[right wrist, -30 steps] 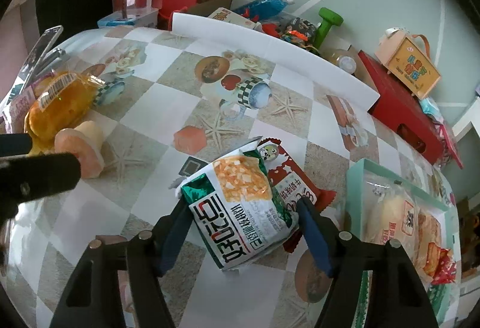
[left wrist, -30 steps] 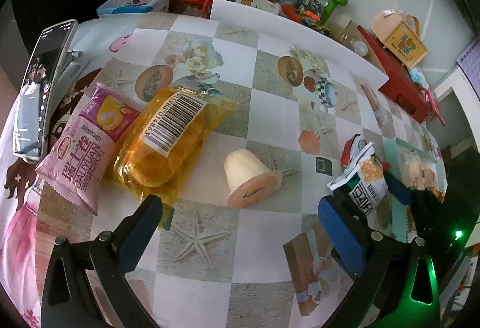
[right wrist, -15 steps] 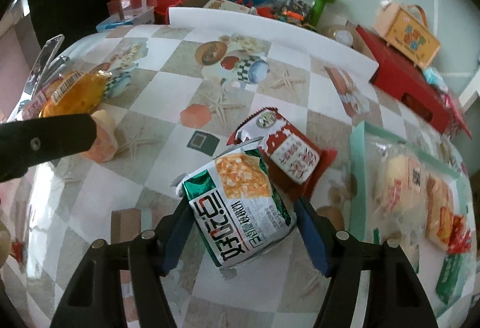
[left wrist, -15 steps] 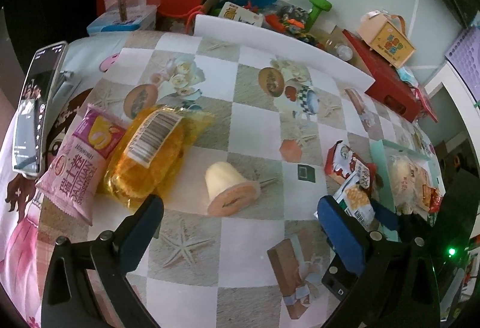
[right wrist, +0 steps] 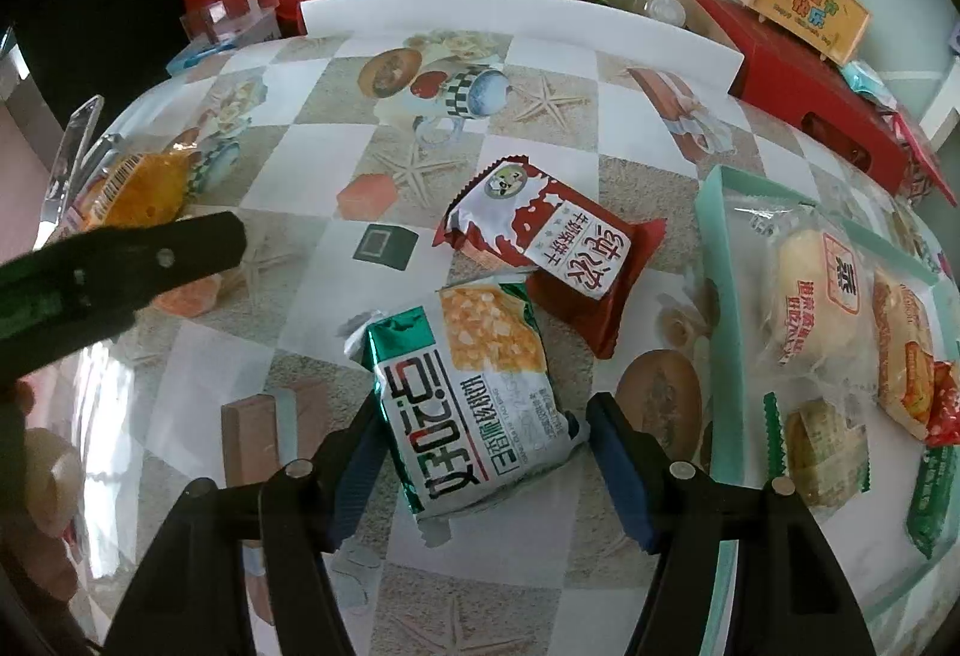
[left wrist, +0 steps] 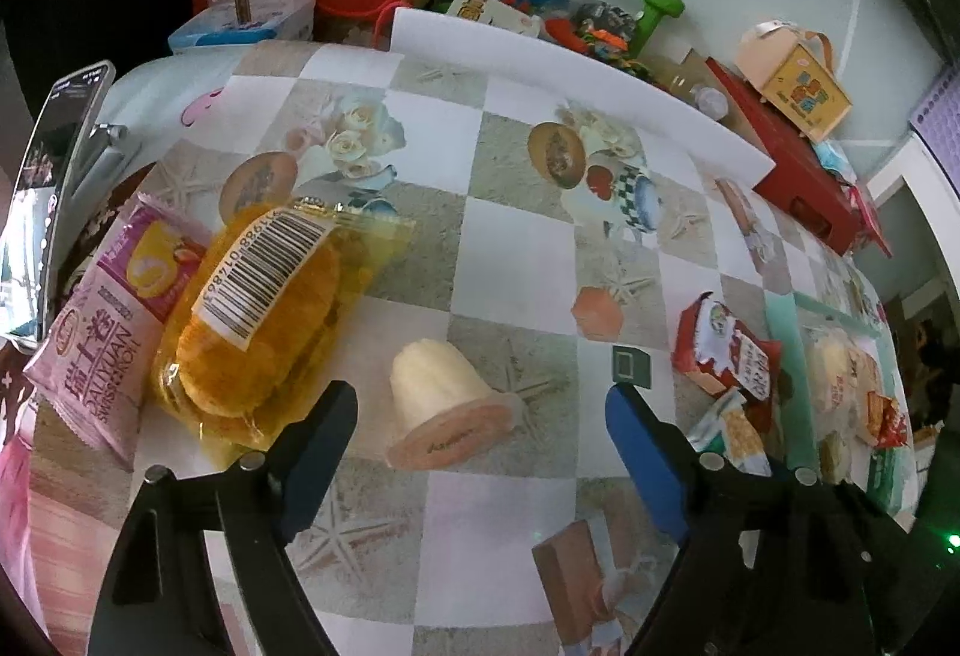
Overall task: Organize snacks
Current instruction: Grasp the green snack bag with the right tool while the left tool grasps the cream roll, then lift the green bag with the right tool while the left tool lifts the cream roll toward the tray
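1. Right gripper (right wrist: 480,467) clenched on one glossy green-and-white snack bag (right wrist: 474,404), held over the checkered tablecloth (right wrist: 300,164).
2. Left gripper (left wrist: 480,434) released, jaws just narrowed, straddling one tipped pudding cup (left wrist: 447,404) without touching.
3. One crinkly red packet (right wrist: 552,248) just beyond the bag.
4. Teal tray (right wrist: 714,212) of wrapped snacks, clear only in right view.
5. Pink packet (left wrist: 102,320) beside orange packet (left wrist: 264,320), clear only in left view.

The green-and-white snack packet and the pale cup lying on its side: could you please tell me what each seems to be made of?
The green-and-white snack packet looks like glossy plastic film, perhaps foil-lined: it shows creases, shiny highlights and a crimped, sealed end. The pale cup lying on its side looks like thin translucent plastic with a peel-off film lid; its cream filling shows through the matte wall.
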Demonstrator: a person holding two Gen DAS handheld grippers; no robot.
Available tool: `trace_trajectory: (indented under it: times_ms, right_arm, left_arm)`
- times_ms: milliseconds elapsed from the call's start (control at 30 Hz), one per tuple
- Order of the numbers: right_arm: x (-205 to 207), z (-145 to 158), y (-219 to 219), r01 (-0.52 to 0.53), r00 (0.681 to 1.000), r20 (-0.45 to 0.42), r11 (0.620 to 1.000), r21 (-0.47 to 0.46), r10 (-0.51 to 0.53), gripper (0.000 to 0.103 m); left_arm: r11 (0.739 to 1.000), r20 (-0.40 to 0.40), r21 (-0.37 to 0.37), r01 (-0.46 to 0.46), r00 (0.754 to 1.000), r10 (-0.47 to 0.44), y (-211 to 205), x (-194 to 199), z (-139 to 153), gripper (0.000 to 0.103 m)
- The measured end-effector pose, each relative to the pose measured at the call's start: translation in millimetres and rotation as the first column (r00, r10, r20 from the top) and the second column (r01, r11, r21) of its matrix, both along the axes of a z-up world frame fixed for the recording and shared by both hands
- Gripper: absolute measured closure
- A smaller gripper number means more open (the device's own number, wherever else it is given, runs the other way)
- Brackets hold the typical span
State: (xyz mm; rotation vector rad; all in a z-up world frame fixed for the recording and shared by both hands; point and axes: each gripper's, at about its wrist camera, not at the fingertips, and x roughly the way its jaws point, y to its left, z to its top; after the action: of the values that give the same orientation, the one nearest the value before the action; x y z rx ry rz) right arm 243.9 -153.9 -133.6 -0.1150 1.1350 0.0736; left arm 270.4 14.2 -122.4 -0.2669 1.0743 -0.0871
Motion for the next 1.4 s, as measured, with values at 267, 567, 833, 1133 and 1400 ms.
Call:
trace_trajectory:
  times_ms: [267, 567, 833, 1133, 1400]
  right_arm:
    - [-2, 3, 5, -0.026, 0.999, -0.019, 0.999, 0.028, 0.027, 0.034]
    - [-7, 4, 16, -0.067, 0.997, -0.027, 0.997, 0.041, 0.068, 0.034]
    - [-4, 0, 15, -0.063, 0.998, -0.024, 0.997, 0.047, 0.064, 0.034]
    - [-2, 0, 13, -0.052, 0.999, -0.005, 0.997, 0.055, 0.052, 0.037]
    - [-2, 3, 8, -0.034, 0.999, 0.011, 0.995, 0.097, 0.033, 0.040]
  left_arm:
    - [1.000, -0.016, 0.008, -0.022, 1.000, 0.022, 3, 4, -8, 0.056]
    - [1.000, -0.052, -0.008, -0.003, 0.999, 0.002, 5, -2, -7, 0.057]
    - [1.000, -0.095, -0.020, 0.012, 0.995, -0.014, 7, -12, -7, 0.057]
    - [1.000, -0.092, -0.011, 0.016, 0.996, -0.017, 5, -11, -6, 0.057]
    - [1.000, -0.090, -0.019, 0.009, 0.996, -0.010, 6, -11, -5, 0.057]
